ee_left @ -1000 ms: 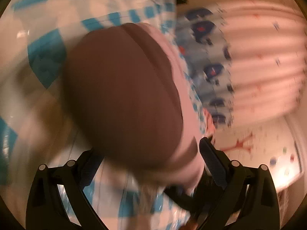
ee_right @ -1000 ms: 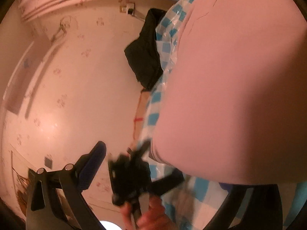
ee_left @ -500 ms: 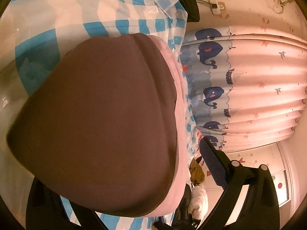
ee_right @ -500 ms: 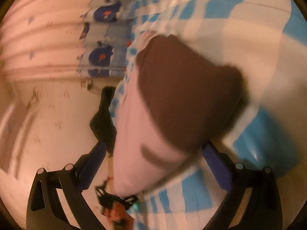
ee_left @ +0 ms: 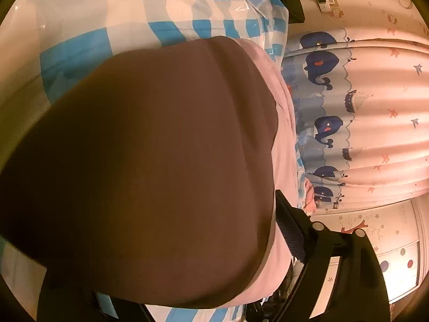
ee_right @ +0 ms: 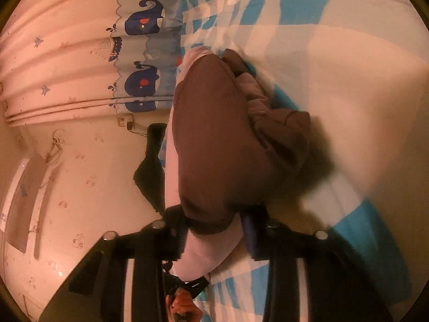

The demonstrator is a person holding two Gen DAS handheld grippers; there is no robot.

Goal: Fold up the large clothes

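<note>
A brown and pink garment (ee_left: 161, 174) fills the left wrist view and lies folded on the blue-and-white checked sheet (ee_left: 80, 45). It covers my left gripper's left finger; only the right finger (ee_left: 292, 230) shows, beside the cloth. In the right wrist view the garment (ee_right: 222, 145) hangs bunched from my right gripper (ee_right: 214, 236), whose jaws are closed on its pink and brown edge above the sheet (ee_right: 348, 86).
A pink curtain with blue whales (ee_left: 362, 120) hangs past the sheet's edge and also shows in the right wrist view (ee_right: 80, 53). A black garment (ee_right: 151, 166) hangs by the wall. A hand holding the other gripper (ee_right: 185, 303) shows low in the right wrist view.
My right gripper has closed on the garment's edge; half a second ago its jaws were wide apart. The garment has come closer in the left wrist view and covers the left finger.
</note>
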